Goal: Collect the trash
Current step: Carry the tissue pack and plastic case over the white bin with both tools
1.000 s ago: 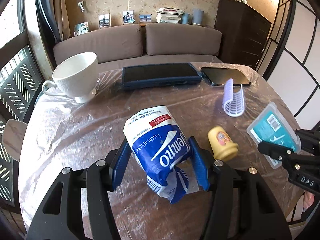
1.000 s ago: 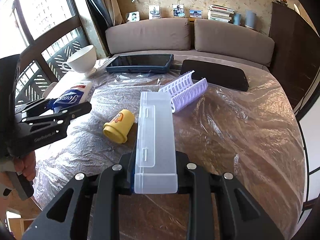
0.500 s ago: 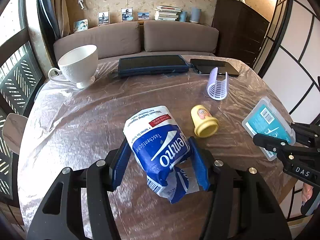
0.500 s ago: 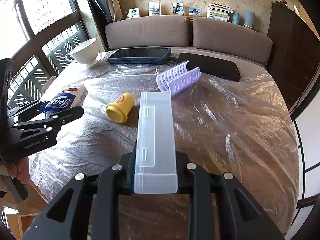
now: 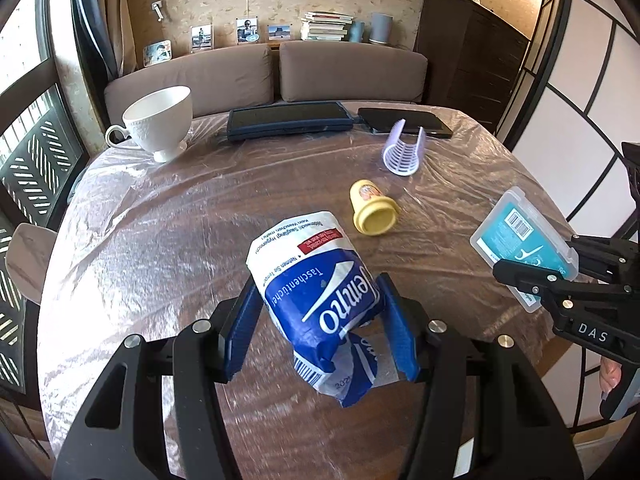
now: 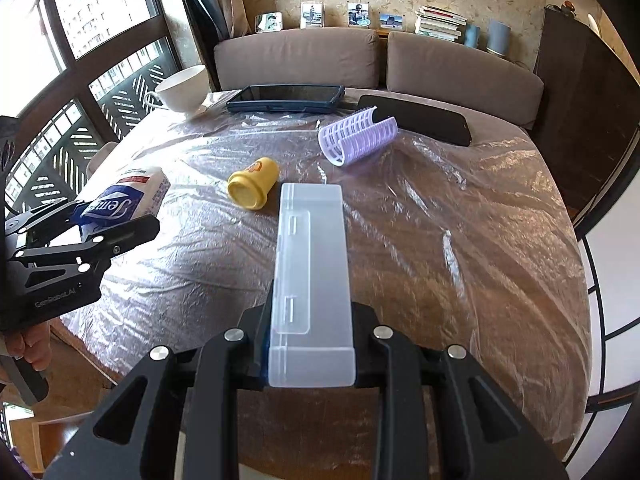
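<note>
My left gripper [image 5: 320,328] is shut on a blue and white tissue pack [image 5: 316,280] and holds it above the round table [image 5: 160,240]; the pack also shows in the right wrist view [image 6: 124,200]. My right gripper [image 6: 310,344] is shut on a clear plastic box [image 6: 312,272], held above the table; its teal label side shows in the left wrist view [image 5: 520,240]. A yellow cup [image 5: 374,214] lies on its side mid-table, also in the right wrist view [image 6: 253,189]. A lilac hair roller [image 5: 402,154] lies beyond it, also in the right wrist view [image 6: 356,136].
The table is covered in clear plastic film. A white teacup [image 5: 160,124] stands at the far left. A blue-cased tablet [image 5: 288,120] and a black tablet [image 5: 408,124] lie at the far edge. A brown sofa [image 5: 280,72] and dark cabinet [image 5: 472,48] stand behind.
Both grippers have drawn back from the table while still holding the tissue pack and the plastic box. The yellow cup and roller look farther off.
</note>
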`<act>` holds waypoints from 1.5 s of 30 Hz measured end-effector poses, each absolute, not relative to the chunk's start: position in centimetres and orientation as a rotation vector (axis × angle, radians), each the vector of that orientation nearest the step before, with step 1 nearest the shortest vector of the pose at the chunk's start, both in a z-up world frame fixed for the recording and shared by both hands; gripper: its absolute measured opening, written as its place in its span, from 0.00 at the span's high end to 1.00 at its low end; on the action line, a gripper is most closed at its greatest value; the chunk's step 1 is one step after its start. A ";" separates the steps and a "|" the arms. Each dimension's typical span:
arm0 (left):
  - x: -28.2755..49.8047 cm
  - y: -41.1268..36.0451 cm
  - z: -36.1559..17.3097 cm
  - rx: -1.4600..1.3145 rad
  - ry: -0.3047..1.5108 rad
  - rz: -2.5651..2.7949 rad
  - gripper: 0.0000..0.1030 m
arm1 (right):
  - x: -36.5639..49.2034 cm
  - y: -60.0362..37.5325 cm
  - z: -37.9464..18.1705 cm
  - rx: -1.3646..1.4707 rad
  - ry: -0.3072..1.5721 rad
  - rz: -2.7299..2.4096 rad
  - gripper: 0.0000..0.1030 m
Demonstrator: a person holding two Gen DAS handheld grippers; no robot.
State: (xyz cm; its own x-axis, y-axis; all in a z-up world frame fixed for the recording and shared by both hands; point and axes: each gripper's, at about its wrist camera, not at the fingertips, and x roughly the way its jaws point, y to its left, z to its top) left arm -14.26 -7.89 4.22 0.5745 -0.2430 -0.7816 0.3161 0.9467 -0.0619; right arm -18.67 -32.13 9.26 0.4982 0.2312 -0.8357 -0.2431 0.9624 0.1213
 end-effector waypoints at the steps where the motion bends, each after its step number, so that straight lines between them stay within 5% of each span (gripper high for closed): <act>1: -14.4 -7.9 4.2 0.087 0.902 -0.329 0.43 | -18.9 -32.2 9.3 -0.014 1.010 0.286 0.75; 45: -23.9 -9.8 2.9 0.169 0.991 -0.455 0.43 | -27.3 -31.8 8.8 -0.057 1.078 0.401 0.75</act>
State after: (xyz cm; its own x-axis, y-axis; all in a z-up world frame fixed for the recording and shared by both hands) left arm -23.92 -9.83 2.95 0.4635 -0.2926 -0.8364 0.4441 0.8935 -0.0665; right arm -27.28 -31.82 8.76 0.4081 0.2907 -0.8654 -0.3453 0.9267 0.1484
